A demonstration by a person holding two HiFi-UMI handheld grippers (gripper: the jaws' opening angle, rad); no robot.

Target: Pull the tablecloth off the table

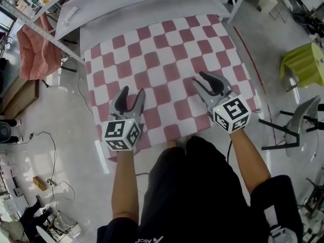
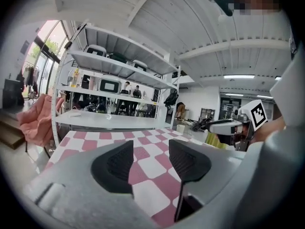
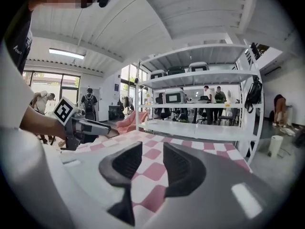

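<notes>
**Cloth.** The pink-and-white checked tablecloth (image 1: 167,59) lies spread flat over the table (image 1: 103,158), straight ahead of the person at 12 o'clock. It covers the top from the near edge to the far edge. No folds or bunching are visible in the head view.

**L gripper.** The left gripper (image 1: 131,94) sits over the near-left part of the cloth, at approx. 11 o'clock from the person, pointing away. The jaws stand apart. The left gripper view shows only checked cloth in the gap, lower down and beyond the pads, with nothing clamped.

**R gripper.** The right gripper (image 1: 198,78) sits over the near-right part of the cloth, at approx. 1 o'clock, angled slightly inward. Its jaws are also apart, with a narrower gap than the L unit. The pads grip nothing, and cloth is seen through the gap.

**Surroundings.**
- A white bench (image 1: 147,14) stands just beyond the table at 12 o'clock.
- Pink fabric (image 1: 33,49) hangs at 10 o'clock.
- A yellow-green item (image 1: 304,65) stands at 2 o'clock.
- A grey chair (image 1: 298,120) stands at 3 o'clock.
</notes>
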